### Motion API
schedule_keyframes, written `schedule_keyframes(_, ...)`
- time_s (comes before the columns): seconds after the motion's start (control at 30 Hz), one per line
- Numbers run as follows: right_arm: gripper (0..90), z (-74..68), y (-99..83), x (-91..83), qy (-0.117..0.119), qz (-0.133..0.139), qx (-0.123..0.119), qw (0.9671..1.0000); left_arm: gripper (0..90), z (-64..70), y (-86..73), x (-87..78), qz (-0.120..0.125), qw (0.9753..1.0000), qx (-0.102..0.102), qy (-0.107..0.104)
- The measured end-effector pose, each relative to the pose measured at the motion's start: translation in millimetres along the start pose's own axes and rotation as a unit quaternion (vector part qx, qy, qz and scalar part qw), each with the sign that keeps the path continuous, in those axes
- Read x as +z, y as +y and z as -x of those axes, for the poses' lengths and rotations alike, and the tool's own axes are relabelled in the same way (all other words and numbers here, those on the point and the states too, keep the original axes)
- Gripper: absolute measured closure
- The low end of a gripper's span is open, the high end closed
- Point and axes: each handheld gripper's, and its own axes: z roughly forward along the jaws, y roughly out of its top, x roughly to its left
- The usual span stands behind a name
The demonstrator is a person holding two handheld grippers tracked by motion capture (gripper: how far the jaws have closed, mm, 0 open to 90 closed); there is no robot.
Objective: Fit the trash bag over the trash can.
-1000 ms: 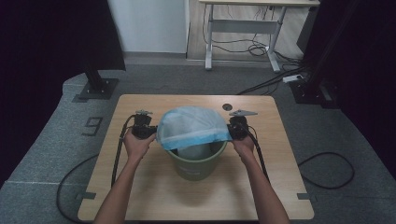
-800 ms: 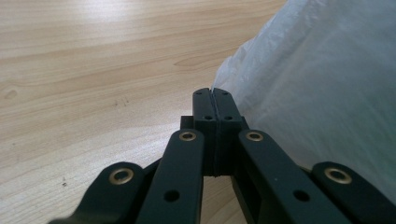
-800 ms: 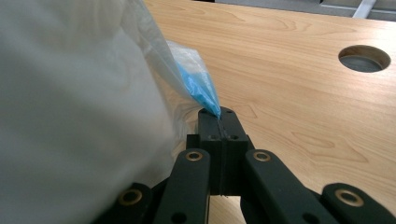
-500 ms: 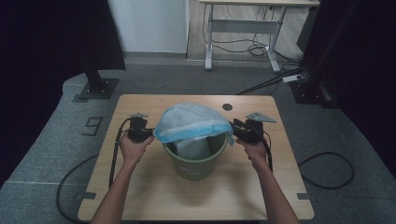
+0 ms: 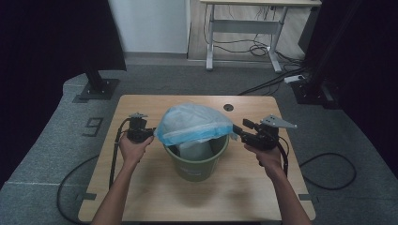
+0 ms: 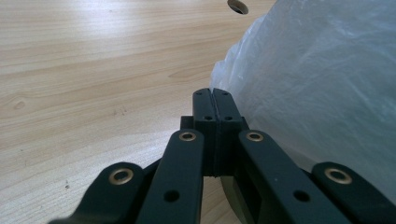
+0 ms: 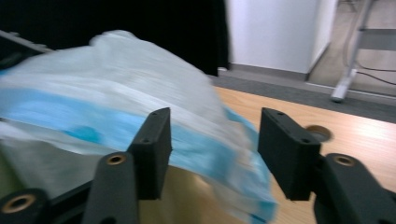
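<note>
The green plastic bin (image 5: 196, 161) stands near the middle of the wooden table (image 5: 141, 197), its thin, crinkly bag liner (image 5: 192, 123) ballooned above the rim, translucent white with a blue hem. The step appears to be fitting that hem over the rim. The left gripper (image 5: 137, 133) has its jaws pressed together at the liner's left edge; whether film is pinched between them I cannot tell. The right gripper (image 5: 248, 133) stands wide open, holding nothing, with the blue band (image 7: 205, 151) between its jaws. It should close on the hem, then both pull outward and down evenly, gently, since the film tears easily.
</note>
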Motion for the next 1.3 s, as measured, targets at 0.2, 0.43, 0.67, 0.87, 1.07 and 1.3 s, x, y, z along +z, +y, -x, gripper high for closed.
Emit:
schedule_keyframes(0.2, 34.7, -28.1, 18.9, 11.2, 0.027, -0.007, -0.014, 0.9995, 90.0, 0.6, 0.5, -2.6, 0.005, 1.0000, -0.001, 0.001)
schedule_keyframes(0.43, 30.7, -48.1, 26.1, 35.4, 0.033, -0.030, -0.023, 0.9987, 90.0, 4.2, 0.7, -4.8, 0.011, 0.9999, 0.002, 0.000)
schedule_keyframes(0.67, 62.8, -53.3, 18.4, 48.8, -0.012, -0.055, -0.040, 0.9976, 90.0, 9.3, 3.1, -9.3, 0.016, 0.9998, 0.012, -0.001)
schedule_keyframes(0.87, 88.7, -51.5, 15.4, 44.5, -0.003, -0.067, -0.059, 0.9960, 90.0, 15.3, 6.6, -12.4, 0.019, 0.9996, 0.020, 0.000)
schedule_keyframes(1.07, 88.8, -47.8, 15.6, 36.4, 0.007, -0.061, -0.059, 0.9964, 90.0, 17.4, 6.9, -13.0, 0.018, 0.9995, 0.024, 0.000)
schedule_keyframes(1.3, 58.3, -43.3, 15.6, 22.2, 0.007, -0.037, -0.046, 0.9982, 90.0, 22.2, 7.1, -16.2, 0.022, 0.9992, 0.033, -0.003)
